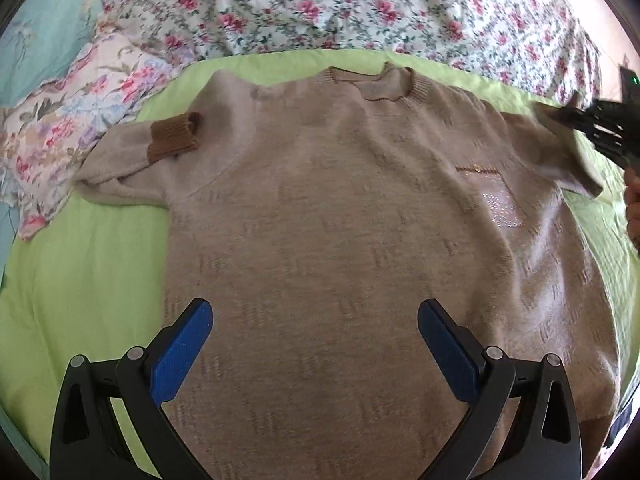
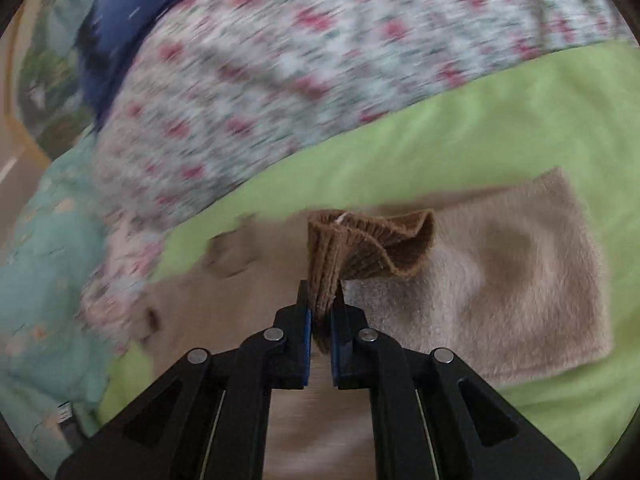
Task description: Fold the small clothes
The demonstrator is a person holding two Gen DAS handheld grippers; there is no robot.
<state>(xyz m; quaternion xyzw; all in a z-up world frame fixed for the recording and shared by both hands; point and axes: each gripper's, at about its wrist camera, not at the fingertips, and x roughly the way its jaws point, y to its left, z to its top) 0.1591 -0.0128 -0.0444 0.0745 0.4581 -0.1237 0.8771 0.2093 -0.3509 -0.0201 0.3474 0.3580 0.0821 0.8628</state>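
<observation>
A beige knit sweater [image 1: 340, 208] lies flat on a green sheet [image 1: 80, 272], neck away from me. Its left sleeve is folded in, with the brown cuff [image 1: 174, 136] lying on the shoulder. My left gripper [image 1: 316, 320] is open and empty, hovering over the sweater's lower body. My right gripper [image 2: 320, 304] is shut on the brown cuff [image 2: 360, 248] of the right sleeve [image 2: 512, 280] and holds it lifted; it also shows in the left wrist view [image 1: 600, 132] at the right edge. The right wrist view is motion-blurred.
A floral quilt [image 1: 360, 4] is piled behind the sweater. A floral pillow [image 1: 60, 132] and a teal cover [image 1: 44, 28] lie at the left. A dark blue cloth [image 2: 132, 12] lies at the back in the right wrist view.
</observation>
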